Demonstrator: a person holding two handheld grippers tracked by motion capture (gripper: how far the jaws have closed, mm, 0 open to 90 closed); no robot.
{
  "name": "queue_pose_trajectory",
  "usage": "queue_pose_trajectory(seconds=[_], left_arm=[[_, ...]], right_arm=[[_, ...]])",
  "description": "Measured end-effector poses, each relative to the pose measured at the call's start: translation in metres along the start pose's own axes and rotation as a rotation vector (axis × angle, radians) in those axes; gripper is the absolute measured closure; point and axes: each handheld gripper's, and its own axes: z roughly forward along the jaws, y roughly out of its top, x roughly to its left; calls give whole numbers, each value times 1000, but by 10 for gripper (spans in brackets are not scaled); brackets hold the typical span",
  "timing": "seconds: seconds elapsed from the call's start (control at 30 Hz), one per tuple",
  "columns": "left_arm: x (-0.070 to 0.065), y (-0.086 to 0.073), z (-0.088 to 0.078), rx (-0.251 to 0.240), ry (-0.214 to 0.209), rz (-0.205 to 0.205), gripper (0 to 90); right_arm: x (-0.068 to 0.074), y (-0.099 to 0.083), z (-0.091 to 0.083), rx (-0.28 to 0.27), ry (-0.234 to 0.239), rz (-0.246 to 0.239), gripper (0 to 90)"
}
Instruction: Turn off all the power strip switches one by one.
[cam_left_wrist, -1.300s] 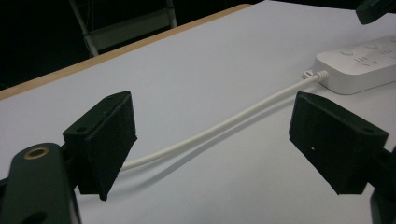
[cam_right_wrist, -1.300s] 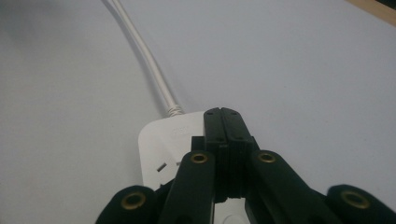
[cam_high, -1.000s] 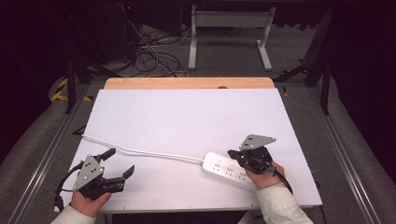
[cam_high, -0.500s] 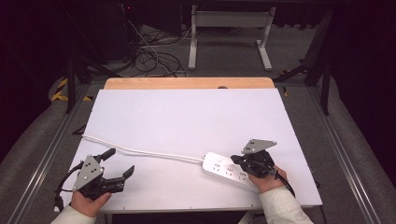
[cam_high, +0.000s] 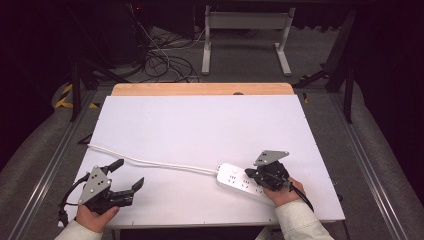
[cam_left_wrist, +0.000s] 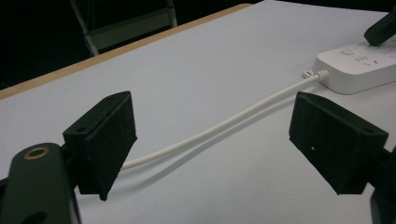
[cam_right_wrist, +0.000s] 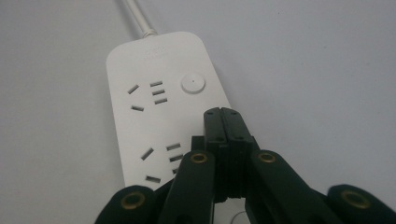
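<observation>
Near edge: left gripper (cam_high: 127, 176) gaping wide, empty; right gripper (cam_high: 248, 172) pressed closed over white power strip (cam_high: 240, 181), its sockets and round button facing up. Beyond: white cord (cam_high: 150, 162) trailing leftward; bare white tabletop (cam_high: 200, 125) stretching to wooden far edge (cam_high: 200, 89).

power strip (cam_right_wrist: 154, 116) near end hidden under right hand-held gripper (cam_right_wrist: 223, 116), its cord (cam_right_wrist: 135, 14) cut off at top edge

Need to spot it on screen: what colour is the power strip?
White power strip, white cord; clearest in the right gripper view.
</observation>
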Motion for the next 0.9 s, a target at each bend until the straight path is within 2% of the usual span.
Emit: queue_pose_trajectory(seconds=[0.07,0.4,0.6,0.77,0.9], left_arm=[[0,0,0,-1,0,-1,153],[0,0,0,-1,0,0,153],[0,0,0,1,2,8,153],[0,0,0,0,3,8,153],[-1,0,0,0,1,0,153]], right_arm=[[1,0,1,4,-3,-5,900],[-2,0,1,6,13,35,900],[3,2,1,15,-12,8,900],[5,3,2,26,-31,3,900],[4,3,2,28,-25,11,900]])
